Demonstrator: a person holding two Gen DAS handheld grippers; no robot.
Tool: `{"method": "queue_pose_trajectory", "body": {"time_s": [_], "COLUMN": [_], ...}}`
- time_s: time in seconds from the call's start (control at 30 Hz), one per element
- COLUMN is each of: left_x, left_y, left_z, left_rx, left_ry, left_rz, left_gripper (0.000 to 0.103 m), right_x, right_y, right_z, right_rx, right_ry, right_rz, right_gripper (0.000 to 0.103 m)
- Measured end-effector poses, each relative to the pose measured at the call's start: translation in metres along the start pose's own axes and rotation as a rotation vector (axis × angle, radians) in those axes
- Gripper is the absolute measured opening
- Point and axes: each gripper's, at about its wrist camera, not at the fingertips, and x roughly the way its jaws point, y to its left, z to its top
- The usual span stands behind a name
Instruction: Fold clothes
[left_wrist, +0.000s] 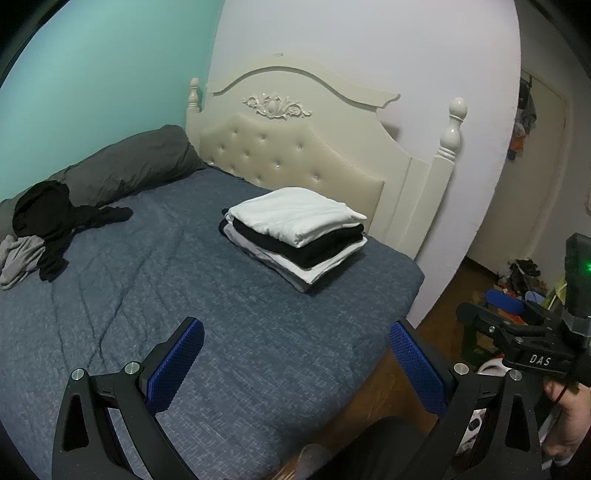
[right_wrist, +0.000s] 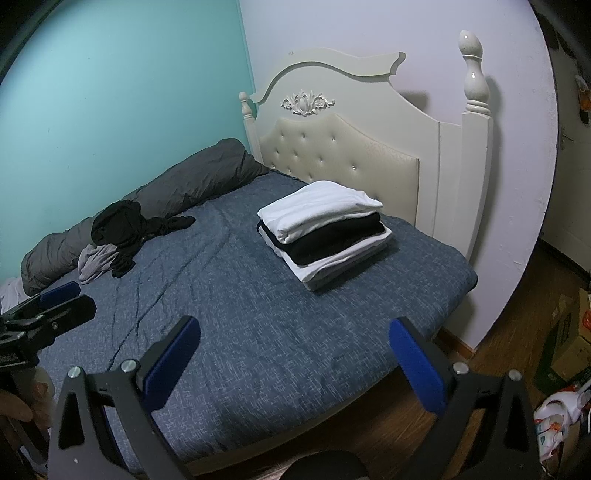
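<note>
beyond my spread, empty left gripper (left_wrist: 295, 362) and right gripper (right_wrist: 295, 354), a neat stack of folded white and black clothes (left_wrist: 295, 236) sits done, while a crumpled black garment (left_wrist: 48, 218) and what looks like a grey one (left_wrist: 20, 258) wait far left.

A folded stack (left_wrist: 295, 236) sits on the blue bed (left_wrist: 147, 295); the left gripper (left_wrist: 295, 354) hovers agape, empty.

A blue-covered bed (right_wrist: 258, 332) carries a folded stack (right_wrist: 325, 232); unfolded dark clothes (right_wrist: 125, 229) beside a grey duvet (right_wrist: 192, 177).

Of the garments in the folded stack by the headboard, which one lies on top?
The folded white garment tops the stack; a folded black garment lies under it, with more white folded pieces beneath.
</note>
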Motion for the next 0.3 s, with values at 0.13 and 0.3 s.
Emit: {"method": "queue_pose_trajectory", "body": {"time_s": [0.13,0.3], "left_x": [0.0005,0.0004], "left_y": [-0.0003,0.0007], "left_z": [0.0006,-0.0001], "left_rx": [0.003,0.000], "left_ry": [-0.002,0.005], "left_rz": [-0.002,0.000], "left_gripper": [0.102,0.102], "right_x": [0.0008,0.0003], "right_y": [-0.0006,-0.0005], "right_z": [0.0005,-0.0002], "right_rx": [0.001,0.000], "right_ry": [0.002,0.001], "right_rz": [0.000,-0.002], "right_gripper": [0.103,0.103]}}
